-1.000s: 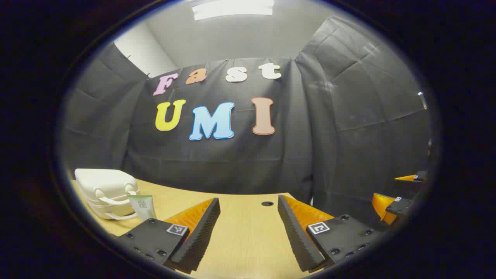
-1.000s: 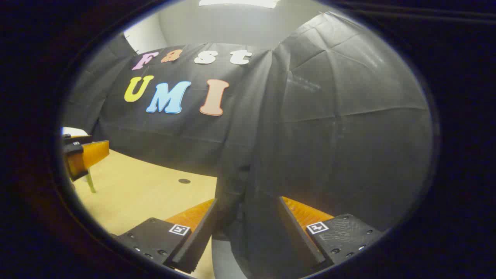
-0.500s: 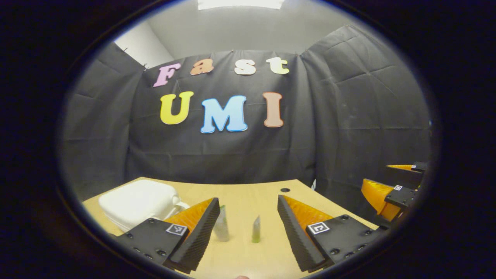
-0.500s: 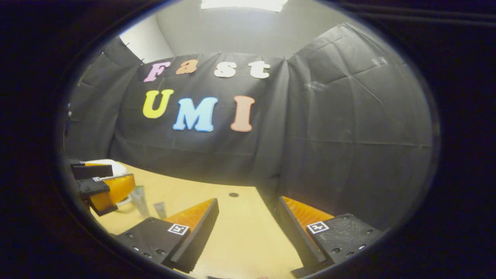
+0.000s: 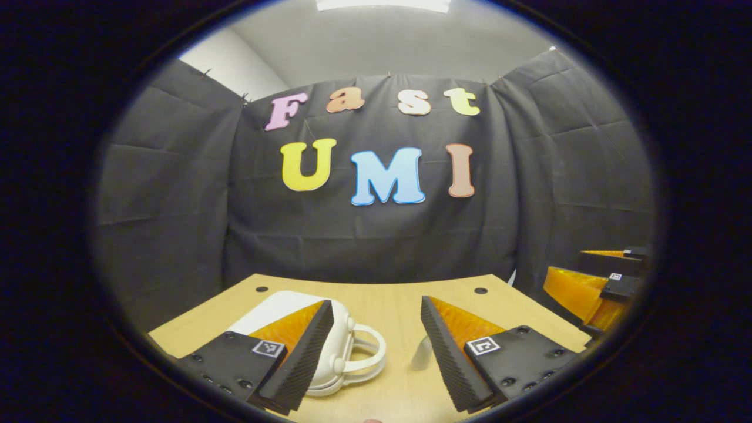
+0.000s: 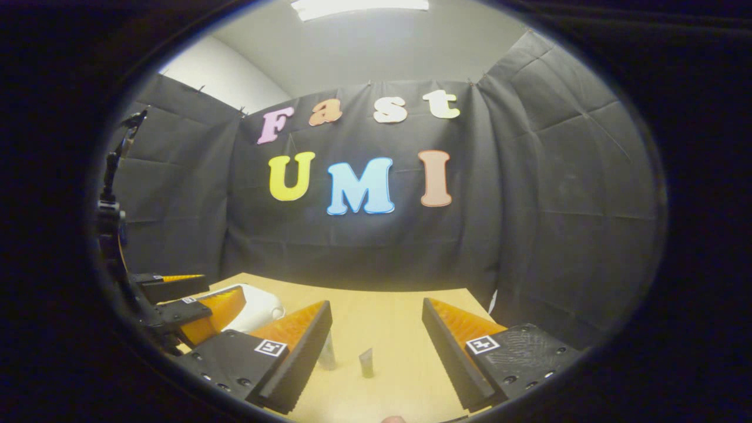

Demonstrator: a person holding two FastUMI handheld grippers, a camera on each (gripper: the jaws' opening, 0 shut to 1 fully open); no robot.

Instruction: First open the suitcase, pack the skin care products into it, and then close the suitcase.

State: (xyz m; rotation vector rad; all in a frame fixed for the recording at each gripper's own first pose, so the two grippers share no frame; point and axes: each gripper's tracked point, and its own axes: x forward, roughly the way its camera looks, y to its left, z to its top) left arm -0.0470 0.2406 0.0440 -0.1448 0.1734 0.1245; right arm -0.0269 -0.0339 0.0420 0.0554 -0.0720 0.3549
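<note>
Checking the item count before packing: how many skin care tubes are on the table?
2. Both stand upright on the table: the taller tube beside the right hand-held gripper's left finger, the shorter tube just right. More may be hidden.

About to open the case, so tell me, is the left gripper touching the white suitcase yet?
Cannot tell. In the left gripper view the left gripper is open and one finger overlaps the suitcase; no contact or gap shows plainly.

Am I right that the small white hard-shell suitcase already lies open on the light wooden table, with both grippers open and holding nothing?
Not quite: the small white hard-shell suitcase is still closed, its two shells together and its handles side by side, as the left gripper view shows. The rest holds: it lies on the light wooden table, and the left gripper and right gripper are both open and empty.
</note>
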